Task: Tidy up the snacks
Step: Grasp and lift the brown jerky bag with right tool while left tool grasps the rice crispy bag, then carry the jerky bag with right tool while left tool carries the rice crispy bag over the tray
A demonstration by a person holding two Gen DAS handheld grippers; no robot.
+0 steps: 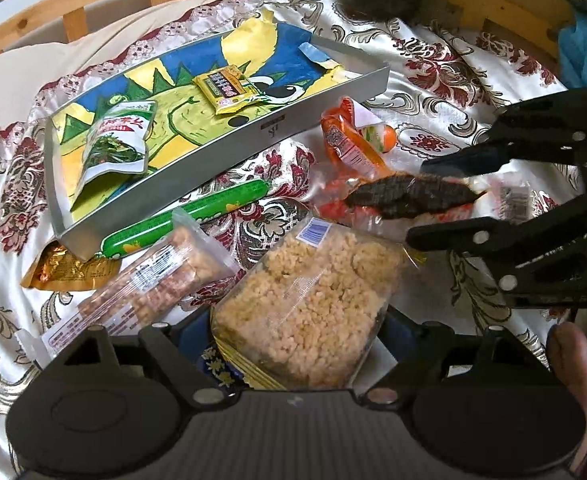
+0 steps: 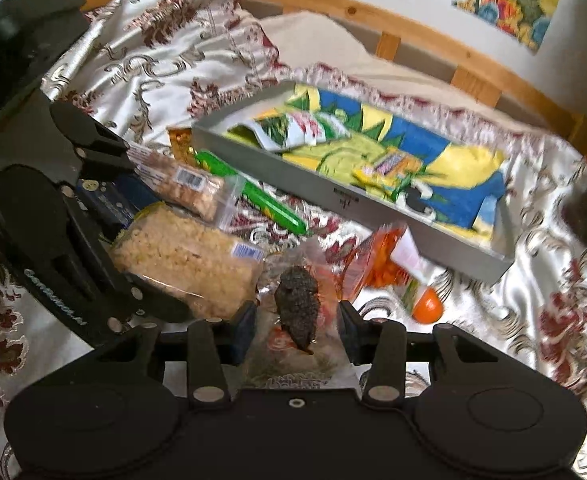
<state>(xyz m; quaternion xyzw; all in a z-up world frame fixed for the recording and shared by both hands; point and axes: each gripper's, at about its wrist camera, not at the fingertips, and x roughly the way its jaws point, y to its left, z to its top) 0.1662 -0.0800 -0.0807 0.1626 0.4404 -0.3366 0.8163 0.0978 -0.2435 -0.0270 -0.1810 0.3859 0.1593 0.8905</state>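
Observation:
My left gripper (image 1: 297,332) is shut on a clear pack of puffed rice cake (image 1: 309,300), which fills the gap between its blue pads; the same pack (image 2: 185,260) shows at the left of the right wrist view. My right gripper (image 2: 297,326) is shut on a clear wrapper with a dark dried piece (image 2: 297,304) inside, seen also as the dark piece (image 1: 409,196) between black fingers (image 1: 453,164). Behind both lies a silver tray (image 1: 273,128) lined with colourful paper, holding a green pack (image 1: 117,140) and a yellow packet (image 1: 225,88).
Loose on the patterned cloth in front of the tray are a green sausage stick (image 1: 197,212), a long nut bar pack (image 1: 153,280), a gold packet (image 1: 65,272), an orange pack (image 1: 345,140) and a jelly cup (image 1: 381,138). A wooden rail (image 1: 73,16) runs behind.

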